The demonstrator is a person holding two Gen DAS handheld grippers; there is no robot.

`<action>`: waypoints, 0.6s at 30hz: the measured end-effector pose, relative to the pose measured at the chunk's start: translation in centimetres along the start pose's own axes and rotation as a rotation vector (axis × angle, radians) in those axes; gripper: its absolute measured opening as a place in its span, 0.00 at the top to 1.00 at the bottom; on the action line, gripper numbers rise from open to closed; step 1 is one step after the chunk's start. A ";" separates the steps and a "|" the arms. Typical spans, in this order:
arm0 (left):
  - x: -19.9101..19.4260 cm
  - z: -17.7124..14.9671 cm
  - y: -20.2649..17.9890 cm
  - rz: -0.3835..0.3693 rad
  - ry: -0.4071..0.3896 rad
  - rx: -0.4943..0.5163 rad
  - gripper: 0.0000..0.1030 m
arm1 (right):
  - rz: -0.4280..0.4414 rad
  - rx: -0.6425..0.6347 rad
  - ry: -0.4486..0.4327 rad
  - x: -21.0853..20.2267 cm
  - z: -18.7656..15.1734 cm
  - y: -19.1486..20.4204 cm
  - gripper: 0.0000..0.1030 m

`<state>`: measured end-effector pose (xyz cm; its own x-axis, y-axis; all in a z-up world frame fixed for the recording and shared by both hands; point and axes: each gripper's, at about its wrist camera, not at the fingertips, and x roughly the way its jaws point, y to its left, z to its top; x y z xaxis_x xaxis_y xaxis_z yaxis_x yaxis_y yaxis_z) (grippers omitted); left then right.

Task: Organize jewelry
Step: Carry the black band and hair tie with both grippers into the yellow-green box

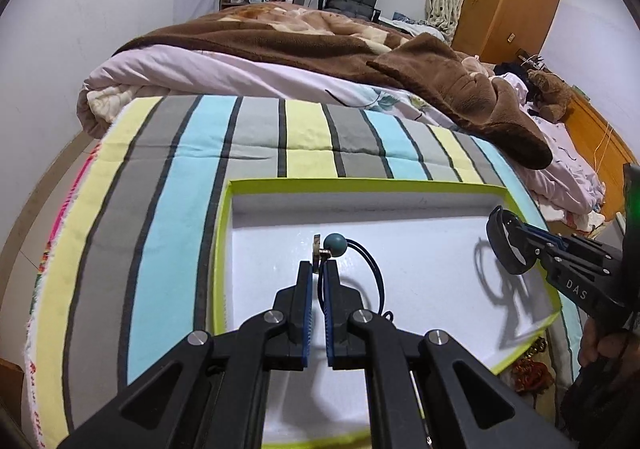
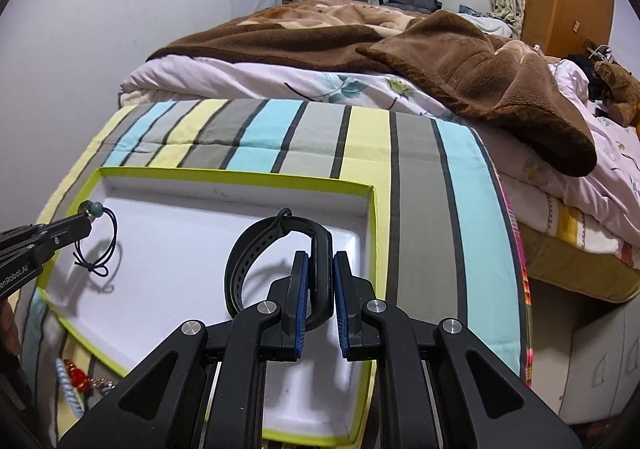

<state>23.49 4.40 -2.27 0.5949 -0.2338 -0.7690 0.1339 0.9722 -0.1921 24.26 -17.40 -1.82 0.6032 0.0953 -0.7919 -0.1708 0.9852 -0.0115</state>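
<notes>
A white tray with a lime-green rim (image 1: 230, 233) (image 2: 370, 225) lies on a striped mat. My left gripper (image 1: 319, 269) is shut on a dark blue cord bracelet with a teal bead (image 1: 334, 242) and holds it over the tray's middle; it also shows in the right wrist view (image 2: 96, 209). My right gripper (image 2: 320, 261) is shut on a black wristband (image 2: 256, 249) and holds it above the tray's right part. In the left wrist view the wristband (image 1: 505, 245) sits at the tray's right edge.
The striped mat (image 1: 168, 189) lies on a bed with a brown blanket (image 1: 460, 81) behind. Several red and gold jewelry pieces (image 2: 84, 377) (image 1: 528, 367) lie on the mat by the tray's near corner. The mat's edge (image 2: 520, 249) drops off at right.
</notes>
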 end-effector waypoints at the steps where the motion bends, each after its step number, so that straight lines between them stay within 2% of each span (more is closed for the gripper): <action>1: 0.3 0.0 -0.1 0.001 0.006 0.003 0.95 | -0.003 -0.007 0.003 0.2 0.0 0.1 0.88; 18: 1.6 -0.2 -0.1 -0.010 0.043 -0.010 0.92 | 0.003 -0.036 0.042 2.0 -0.3 0.6 0.88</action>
<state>24.28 3.98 -3.56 0.5589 -0.2436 -0.7926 0.1313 0.9698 -0.2054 25.16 -16.67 -3.59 0.5695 0.0916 -0.8169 -0.2007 0.9792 -0.0302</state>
